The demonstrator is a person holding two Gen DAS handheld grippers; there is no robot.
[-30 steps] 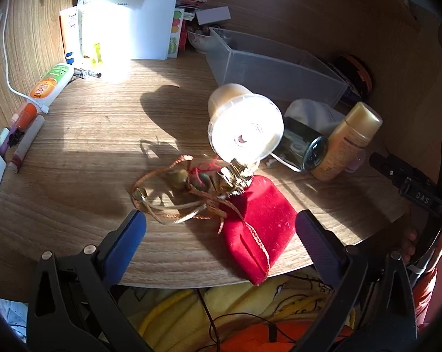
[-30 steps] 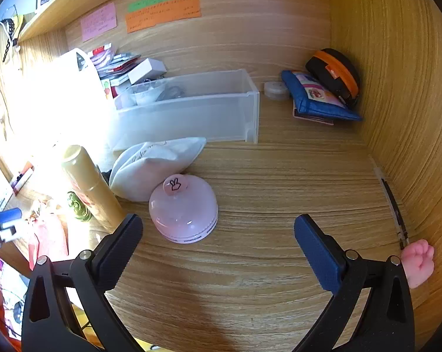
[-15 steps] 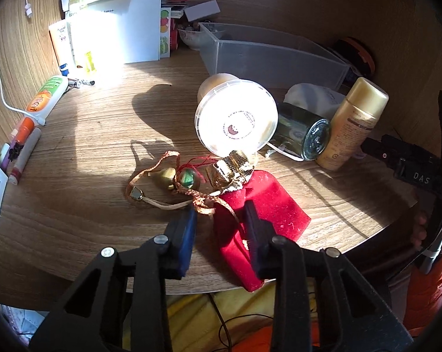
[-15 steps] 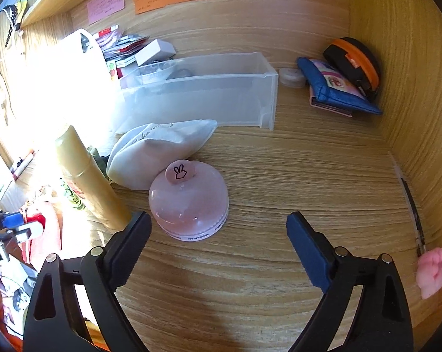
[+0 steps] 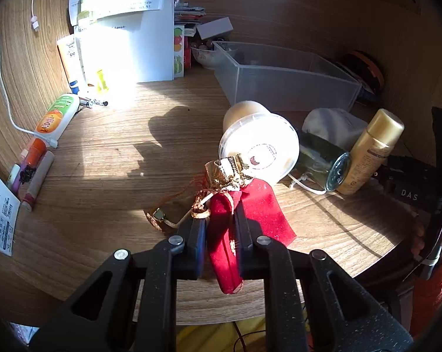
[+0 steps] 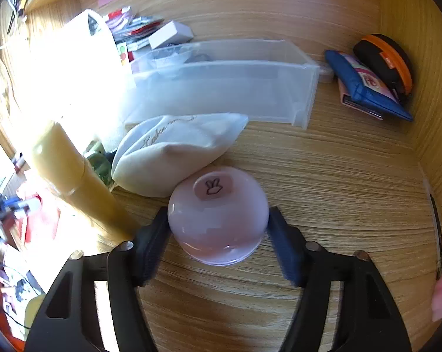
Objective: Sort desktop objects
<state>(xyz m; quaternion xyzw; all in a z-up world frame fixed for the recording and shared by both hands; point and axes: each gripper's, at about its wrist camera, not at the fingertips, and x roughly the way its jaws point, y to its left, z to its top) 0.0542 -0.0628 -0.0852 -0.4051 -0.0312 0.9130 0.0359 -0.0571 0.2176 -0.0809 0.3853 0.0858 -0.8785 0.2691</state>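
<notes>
At desk's left front edge: left gripper (image 5: 219,231) closing on the red velvet pouch (image 5: 250,205), both pads already pinching a raised fold of the cloth, gold-trimmed mouth and cords trailing loose toward the white round tub (image 5: 259,146). Worth finishing the squeeze before lifting, since velvet slides and only a fold is caught. Lifting slowly and straight up, letting the gold cord (image 5: 162,217) and its small charm pull free of the desk (image 5: 103,161) rather than dragging against the tub and the green glass bottle (image 5: 323,161) beside it.

Further right: right gripper (image 6: 218,231) closing around the pink domed jar (image 6: 218,220), pads at or just touching its two sides, jar sitting on the wood and touching the white cloth pouch (image 6: 177,149) behind it. Smooth rounded sides likely slippery, so gripping low, near the widest band, and keeping level. Avoiding the tall gold bottle (image 6: 74,182) standing near the left finger. Clear plastic bin (image 6: 221,88) behind looking like the probable destination for both.
</notes>
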